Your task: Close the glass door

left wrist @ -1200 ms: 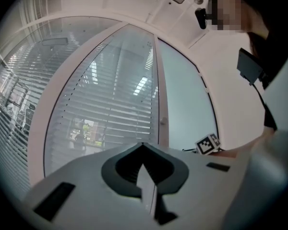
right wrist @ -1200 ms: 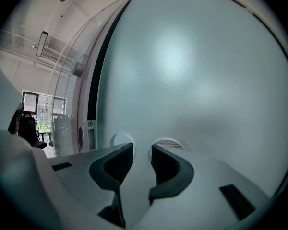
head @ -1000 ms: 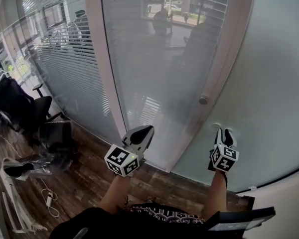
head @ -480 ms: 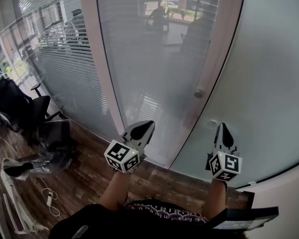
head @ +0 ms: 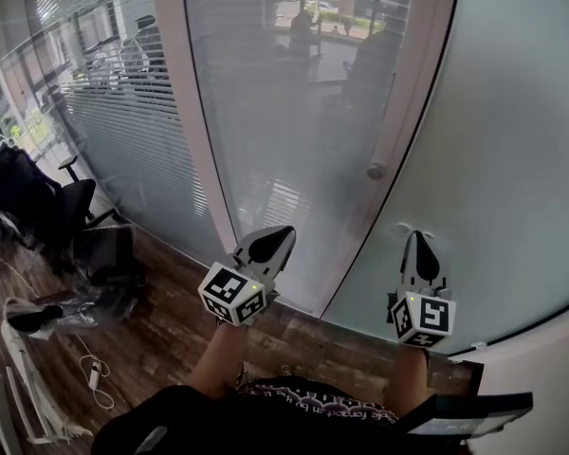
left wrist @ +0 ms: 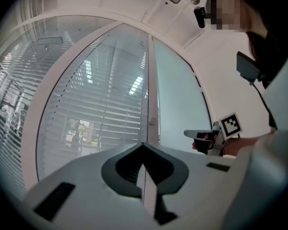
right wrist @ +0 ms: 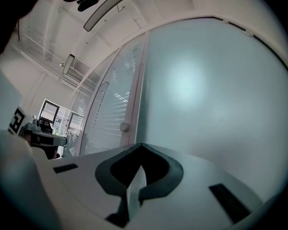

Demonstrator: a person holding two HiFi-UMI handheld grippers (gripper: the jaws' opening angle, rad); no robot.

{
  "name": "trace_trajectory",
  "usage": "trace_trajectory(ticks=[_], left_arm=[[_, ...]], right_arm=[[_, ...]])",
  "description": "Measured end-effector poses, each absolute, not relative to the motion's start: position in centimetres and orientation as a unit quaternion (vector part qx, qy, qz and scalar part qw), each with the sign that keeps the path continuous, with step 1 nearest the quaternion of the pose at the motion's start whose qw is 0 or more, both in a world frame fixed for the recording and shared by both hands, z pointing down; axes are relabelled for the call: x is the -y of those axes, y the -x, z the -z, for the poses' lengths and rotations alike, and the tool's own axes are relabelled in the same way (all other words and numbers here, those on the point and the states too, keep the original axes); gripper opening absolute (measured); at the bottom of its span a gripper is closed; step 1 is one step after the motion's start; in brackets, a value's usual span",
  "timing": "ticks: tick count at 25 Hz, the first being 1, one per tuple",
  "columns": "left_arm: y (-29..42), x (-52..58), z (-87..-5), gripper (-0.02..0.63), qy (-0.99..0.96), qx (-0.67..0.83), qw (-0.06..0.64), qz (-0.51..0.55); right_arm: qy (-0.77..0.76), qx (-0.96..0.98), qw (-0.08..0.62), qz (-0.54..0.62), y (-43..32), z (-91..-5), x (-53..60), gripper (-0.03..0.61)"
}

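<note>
The glass door point(head: 294, 131) has a frosted pane in a white frame, with a round knob point(head: 375, 171) on its right stile. A thin dark line runs between that stile and the frosted wall panel point(head: 512, 159). My right gripper point(head: 420, 242) is shut on nothing and points at the panel, just right of a small round fitting point(head: 402, 228). In the right gripper view its jaws point(right wrist: 141, 147) meet in front of the panel, with the knob point(right wrist: 124, 127) to the left. My left gripper point(head: 277, 239) is shut and empty, pointing at the door's lower pane.
Glass walls with blinds point(head: 104, 102) run off to the left. Black office chairs point(head: 38, 202) and cables point(head: 90, 377) stand on the wooden floor point(head: 171, 330) at the left. A white wall corner point(head: 541, 377) is at the lower right.
My right gripper's jaws have closed, and it has risen and drawn slightly away from the small round fitting. The left gripper has hardly moved.
</note>
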State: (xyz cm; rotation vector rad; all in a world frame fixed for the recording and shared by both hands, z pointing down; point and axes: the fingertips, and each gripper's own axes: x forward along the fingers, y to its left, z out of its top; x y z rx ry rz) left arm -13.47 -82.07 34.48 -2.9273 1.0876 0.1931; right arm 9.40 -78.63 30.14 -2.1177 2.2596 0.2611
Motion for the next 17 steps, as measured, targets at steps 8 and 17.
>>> trace_trajectory(ticks=[8,17], left_arm=[[13.5,82.1,-33.6,0.002,0.933,-0.354,0.002,-0.062],[13.1,82.1,-34.1,0.002,0.933,-0.355,0.003,-0.061]], right_arm=[[0.678,-0.729,0.009,-0.093,-9.5,-29.2,78.4,0.003],[0.679,-0.729,0.013,-0.087,-9.8,-29.9,78.3,0.003]])
